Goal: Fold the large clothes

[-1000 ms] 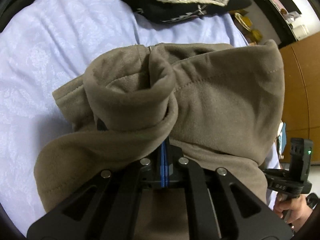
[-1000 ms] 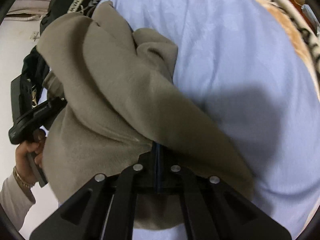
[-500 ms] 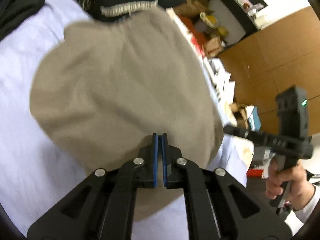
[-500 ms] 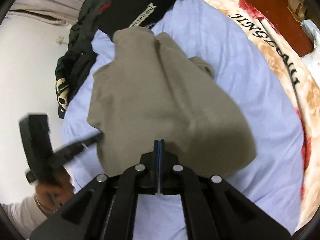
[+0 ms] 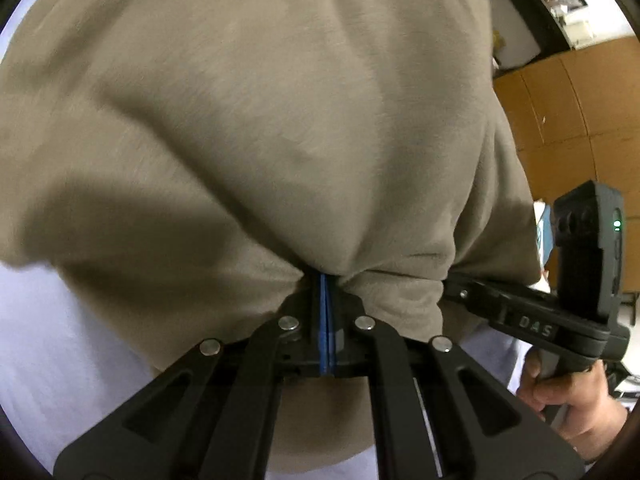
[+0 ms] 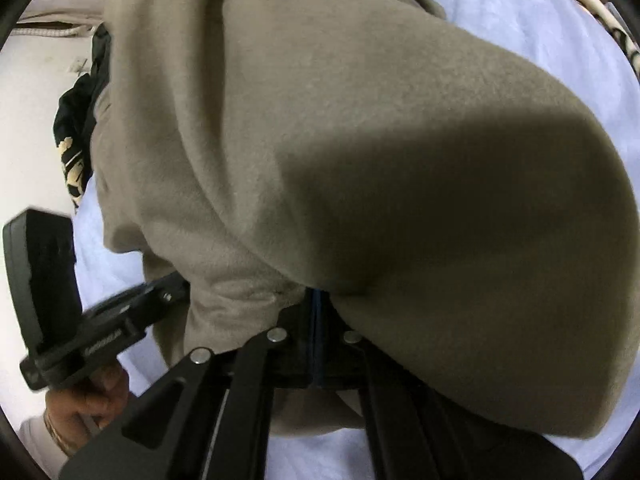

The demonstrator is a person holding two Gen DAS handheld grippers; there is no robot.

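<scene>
While my left gripper (image 5: 325, 280) and right gripper (image 6: 318, 294) pinch the tan fleece garment (image 5: 256, 120), their jaws pressed together, it hangs over the bed sheet (image 5: 60, 340).

A pale lavender bedsheet (image 6: 520, 4) covers the bed and shows around the edges of both views, smooth on the left of the left wrist view (image 5: 60, 360). At the far right of the right wrist view runs the border of a patterned blanket (image 6: 624, 40), cream with dark marks. A black garment with a cream print (image 6: 74, 160) lies bunched at the sheet's left edge, against a white wall (image 6: 36, 120). In the left wrist view, brown wooden cabinet panels (image 5: 580, 120) stand at the right, with a dark shelf edge (image 5: 532, 12) above them.
</scene>
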